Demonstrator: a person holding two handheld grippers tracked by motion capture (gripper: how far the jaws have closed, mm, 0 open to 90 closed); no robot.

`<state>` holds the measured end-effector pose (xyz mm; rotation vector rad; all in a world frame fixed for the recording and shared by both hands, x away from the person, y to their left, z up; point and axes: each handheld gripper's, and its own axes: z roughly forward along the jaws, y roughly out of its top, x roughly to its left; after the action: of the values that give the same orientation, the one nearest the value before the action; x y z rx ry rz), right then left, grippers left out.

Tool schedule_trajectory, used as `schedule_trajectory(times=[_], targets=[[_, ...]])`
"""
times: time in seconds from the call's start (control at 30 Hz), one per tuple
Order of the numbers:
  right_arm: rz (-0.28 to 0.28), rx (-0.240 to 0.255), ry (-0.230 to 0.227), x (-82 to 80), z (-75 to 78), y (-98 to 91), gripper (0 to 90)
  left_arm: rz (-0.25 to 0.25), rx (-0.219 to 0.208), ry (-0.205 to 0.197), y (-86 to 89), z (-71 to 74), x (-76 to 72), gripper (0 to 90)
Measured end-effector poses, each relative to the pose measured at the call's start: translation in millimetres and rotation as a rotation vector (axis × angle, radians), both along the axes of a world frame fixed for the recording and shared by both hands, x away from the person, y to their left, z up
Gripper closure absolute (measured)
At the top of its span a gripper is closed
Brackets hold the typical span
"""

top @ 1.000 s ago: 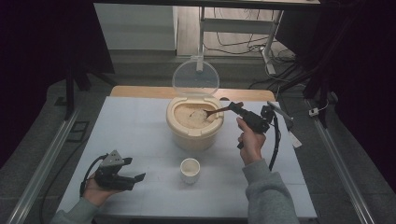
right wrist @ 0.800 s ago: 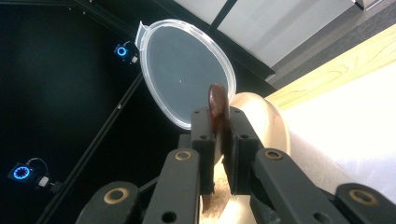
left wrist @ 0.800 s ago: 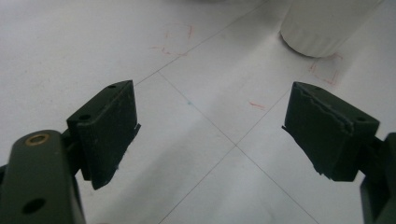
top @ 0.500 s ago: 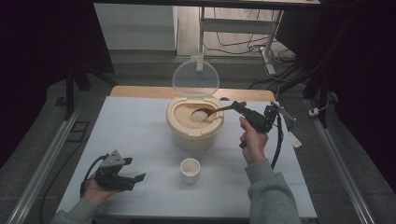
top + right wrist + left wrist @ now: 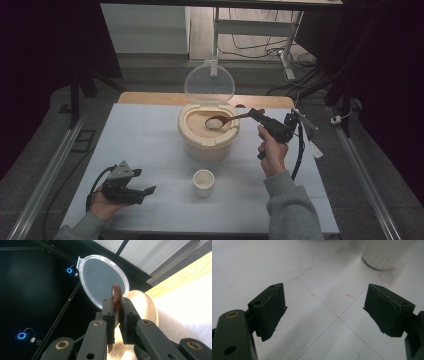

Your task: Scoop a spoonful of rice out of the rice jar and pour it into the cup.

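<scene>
High view: rice in open tub.

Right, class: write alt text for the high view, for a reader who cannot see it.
The person's right tool holds a brown wooden spoon heaped with white rice over an open beige rice container with its clear round lid raised. A small white cup stands nearer the person on the pale table; the left tool rests open.

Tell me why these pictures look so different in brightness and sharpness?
High view: bright table, dark surroundings. Left gripper view: table washed out, cup soft. Right gripper view: tilted, black background, white glare at right, lid sharp, spoon in the jaws slightly soft.
</scene>
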<state>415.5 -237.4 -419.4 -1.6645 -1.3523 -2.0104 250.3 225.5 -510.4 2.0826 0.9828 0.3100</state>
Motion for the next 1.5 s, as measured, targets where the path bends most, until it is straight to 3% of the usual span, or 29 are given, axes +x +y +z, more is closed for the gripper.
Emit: schedule_trajectory(times=[0.83, 1.23, 1.5], targets=[[0.031, -0.007, -0.036, -10.4, 7.4, 0.0, 83.0, -0.003, 0.004, 0.0, -0.4, 0.0, 0.0, 17.3], [0.104, 0.033, -0.015, -29.4, 3.8, -0.2, 83.0, -0.002, 0.003, -0.001, -0.4, 0.2, -0.2, 17.3], [0.154, 0.029, -0.014, -47.5, -3.0, 0.5, 83.0, -0.001, 0.006, -0.001, -0.6, 0.2, -0.2, 17.3]])
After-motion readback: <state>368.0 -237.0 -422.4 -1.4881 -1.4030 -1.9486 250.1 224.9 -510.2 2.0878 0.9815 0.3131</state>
